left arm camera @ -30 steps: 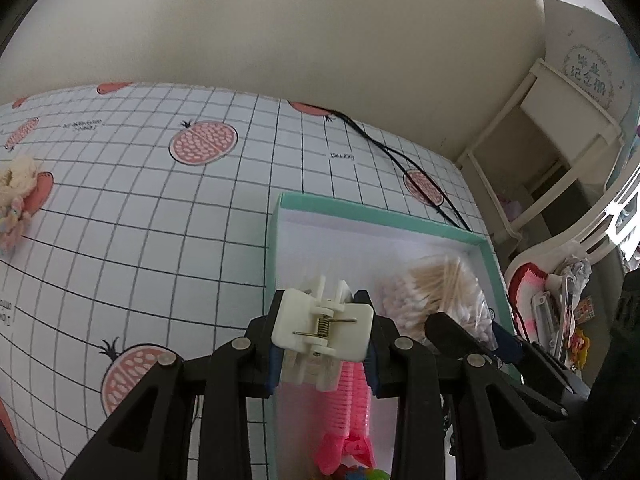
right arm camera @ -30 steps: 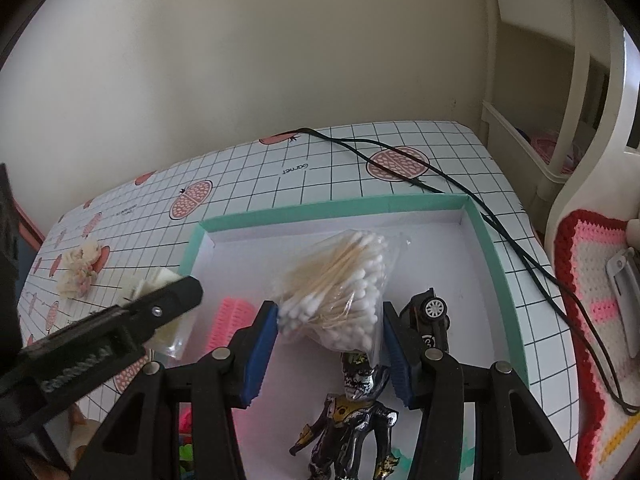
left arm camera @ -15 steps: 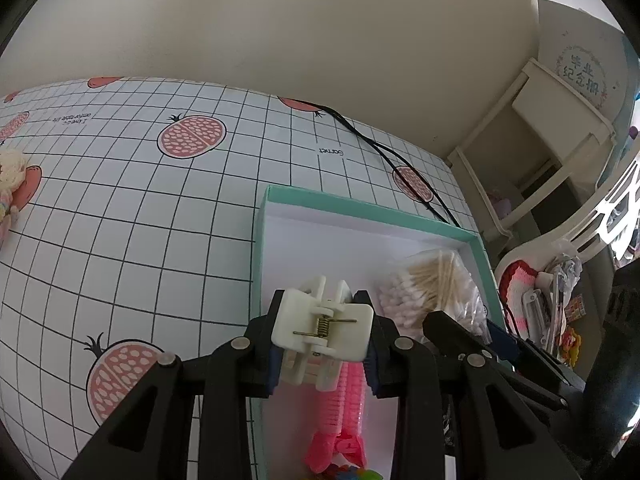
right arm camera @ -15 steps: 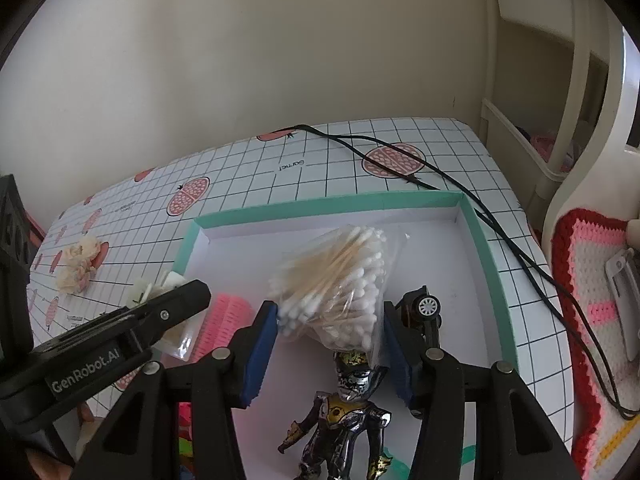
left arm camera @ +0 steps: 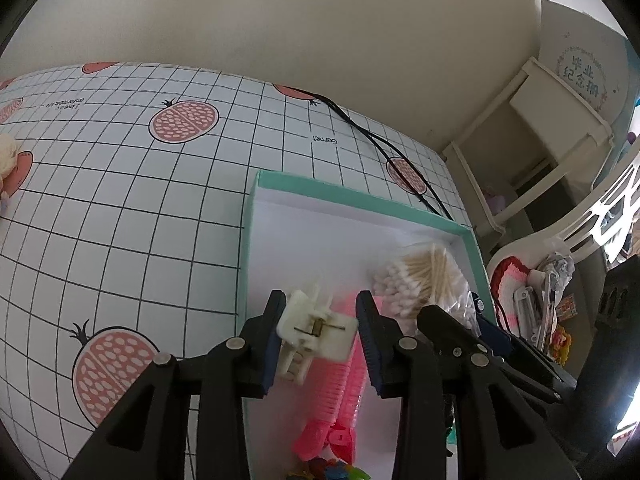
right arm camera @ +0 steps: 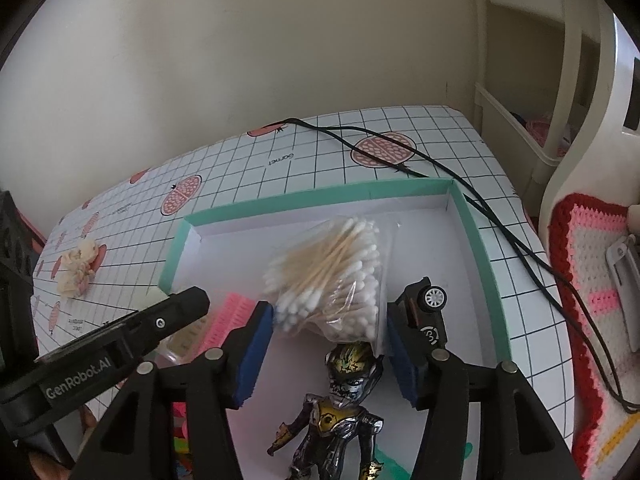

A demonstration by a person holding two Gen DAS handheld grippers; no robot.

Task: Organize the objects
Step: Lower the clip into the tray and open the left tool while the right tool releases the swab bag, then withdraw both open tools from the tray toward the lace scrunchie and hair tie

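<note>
Both tools' jaws just widened over the box (left arm camera: 476, 248): left tool (left arm camera: 320, 332) freeing the tilted white clip (left arm camera: 316, 326), right tool (right arm camera: 330, 338) loosening around the swab bag (right arm camera: 332, 276). Withdraw straight, gently.

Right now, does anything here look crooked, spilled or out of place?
Yes. The white hair clip sits tilted between the left gripper fingers, whose jaws have just been opening. A crumpled cream scrunchie lies alone on the table, outside the teal box. Nothing looks spilled.
</note>
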